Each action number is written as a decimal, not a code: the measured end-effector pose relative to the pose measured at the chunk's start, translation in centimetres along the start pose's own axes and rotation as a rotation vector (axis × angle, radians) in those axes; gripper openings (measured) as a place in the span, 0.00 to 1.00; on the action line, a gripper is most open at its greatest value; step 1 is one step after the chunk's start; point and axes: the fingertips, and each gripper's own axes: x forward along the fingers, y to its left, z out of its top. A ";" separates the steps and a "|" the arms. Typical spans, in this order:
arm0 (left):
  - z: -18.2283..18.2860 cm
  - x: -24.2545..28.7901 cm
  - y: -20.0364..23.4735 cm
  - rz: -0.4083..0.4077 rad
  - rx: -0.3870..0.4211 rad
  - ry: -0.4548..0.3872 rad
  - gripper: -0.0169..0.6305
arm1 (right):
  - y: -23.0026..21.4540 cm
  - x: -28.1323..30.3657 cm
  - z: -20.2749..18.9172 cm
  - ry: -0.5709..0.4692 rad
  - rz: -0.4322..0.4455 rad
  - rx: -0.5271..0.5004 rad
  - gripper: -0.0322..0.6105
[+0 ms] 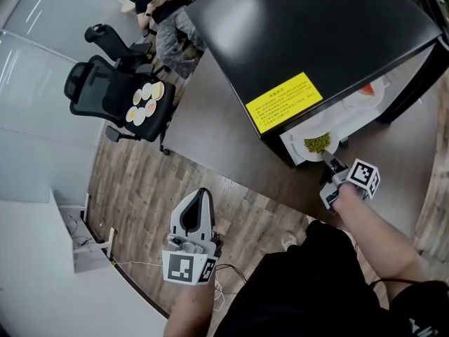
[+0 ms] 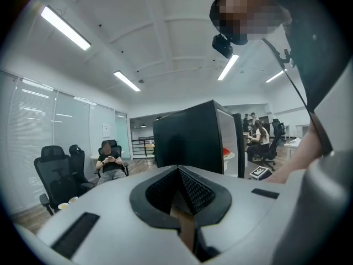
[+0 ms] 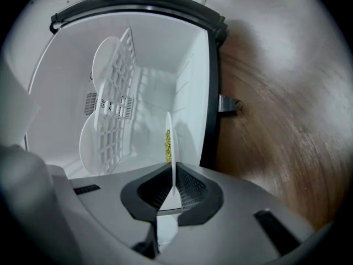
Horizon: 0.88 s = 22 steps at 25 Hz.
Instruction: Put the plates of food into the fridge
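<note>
In the head view, a black fridge (image 1: pixel 309 27) is seen standing on the tabletop (image 1: pixel 210 132) with its door open. At its opening a white plate of green food (image 1: pixel 317 144) is held by the rim in the right claw (image 1: pixel 328 159), partly inside the lower space. A plate with red food (image 1: pixel 365 90) is already lodged higher in the fridge. The left claw (image 1: pixel 202 195) is held low and well apart from the fridge, pinched together, with nothing in it. Well off to the left, several small dishes (image 1: pixel 145 102) are seen on the seat of an office chair (image 1: pixel 98 90).

In the left gripper view, the left claw (image 2: pixel 179 173) is shown closed with nothing between its jaws. The fridge (image 2: pixel 187 137) is seen beyond it, the plate with red food (image 2: pixel 227 150) just visible inside.

In the right gripper view, the right claw (image 3: pixel 172 173) is clamped on the rim of the plate of green food (image 3: pixel 171 131), which is seen edge-on. The plate is shown well within the white interior, beside the wire rack (image 3: pixel 118 98). White plate shapes are visible through the rack (whether one or two cannot be told).

The task is judged partly done: one plate is stored and a second is at the point of being set down but not yet released. The dishes on the chair are probably left to be fetched.
</note>
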 end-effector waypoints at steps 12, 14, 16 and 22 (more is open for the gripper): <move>-0.6 0.6 2.6 0.050 -0.019 0.008 0.03 | 1.1 2.9 0.9 0.019 -0.090 -0.109 0.08; -0.7 0.6 2.6 0.049 -0.022 0.009 0.03 | 1.1 3.1 0.9 0.022 -0.101 -0.127 0.08; -0.6 0.3 2.2 0.044 -0.021 0.011 0.03 | 1.3 2.8 1.0 0.023 -0.111 -0.164 0.08; -1.1 0.9 3.4 0.052 -0.015 0.028 0.03 | 1.8 4.9 1.9 0.040 -0.133 -0.271 0.08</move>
